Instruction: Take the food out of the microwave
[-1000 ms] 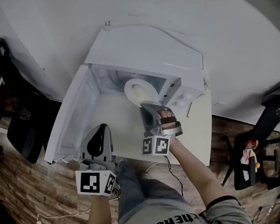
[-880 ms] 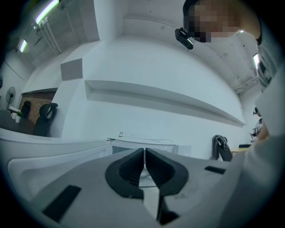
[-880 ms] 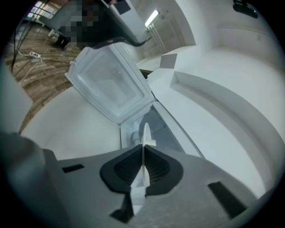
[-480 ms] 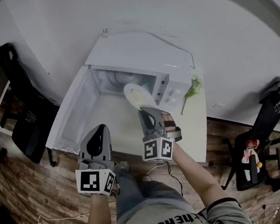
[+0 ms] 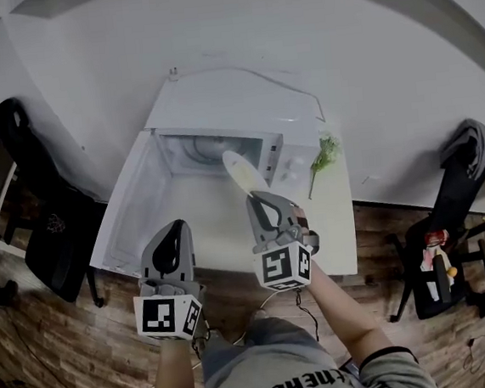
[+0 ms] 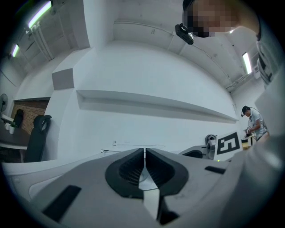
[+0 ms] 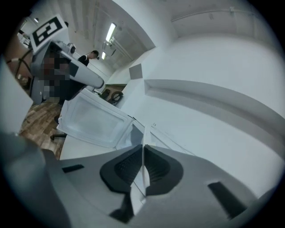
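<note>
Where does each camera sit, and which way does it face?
Head view: on the person's head, facing steeply down at the open microwave; both forearms, left gripper and right gripper show.
Left gripper view: on the left gripper, facing a white wall along its shut jaws.
Right gripper view: on the right gripper, facing the microwave's door along jaws shut on a plate.
Shared: head and right gripper views both show door and plate.

The left hand-held gripper, closed, faces a white wall.
</note>
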`<state>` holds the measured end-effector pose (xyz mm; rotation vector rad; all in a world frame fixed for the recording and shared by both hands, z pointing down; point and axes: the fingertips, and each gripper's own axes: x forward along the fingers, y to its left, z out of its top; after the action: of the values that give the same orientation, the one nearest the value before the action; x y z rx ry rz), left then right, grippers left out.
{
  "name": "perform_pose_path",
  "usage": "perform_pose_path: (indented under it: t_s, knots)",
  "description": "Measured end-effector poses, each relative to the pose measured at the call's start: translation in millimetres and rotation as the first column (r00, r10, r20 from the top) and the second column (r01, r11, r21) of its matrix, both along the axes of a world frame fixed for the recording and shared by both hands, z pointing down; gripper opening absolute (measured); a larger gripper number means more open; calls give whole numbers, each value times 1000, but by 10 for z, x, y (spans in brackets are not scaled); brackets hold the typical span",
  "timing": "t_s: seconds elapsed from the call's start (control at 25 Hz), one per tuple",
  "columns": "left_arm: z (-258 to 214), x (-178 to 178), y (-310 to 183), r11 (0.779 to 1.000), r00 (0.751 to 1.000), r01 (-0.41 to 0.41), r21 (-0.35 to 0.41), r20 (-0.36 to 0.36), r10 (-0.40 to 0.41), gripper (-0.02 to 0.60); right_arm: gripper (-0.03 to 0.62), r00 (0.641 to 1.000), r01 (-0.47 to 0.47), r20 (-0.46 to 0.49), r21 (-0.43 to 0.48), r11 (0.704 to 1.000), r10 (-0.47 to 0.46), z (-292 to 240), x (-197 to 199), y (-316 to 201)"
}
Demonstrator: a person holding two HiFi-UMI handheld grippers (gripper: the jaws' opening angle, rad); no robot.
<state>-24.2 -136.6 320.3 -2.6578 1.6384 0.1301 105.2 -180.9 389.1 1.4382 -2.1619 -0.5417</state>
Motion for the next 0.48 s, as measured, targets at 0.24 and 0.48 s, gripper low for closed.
perform_pose_path:
  t_s: [0.24, 0.48]
  knots:
    - [-131, -170, 6, 999, 999, -51, 14, 11, 51, 14, 17, 987, -85, 133, -12, 996, 86, -189, 2, 111]
    - [-255, -260, 13, 993, 994, -111, 35, 8, 111, 14, 17, 956, -126, 265, -15, 992, 126, -402, -41, 287]
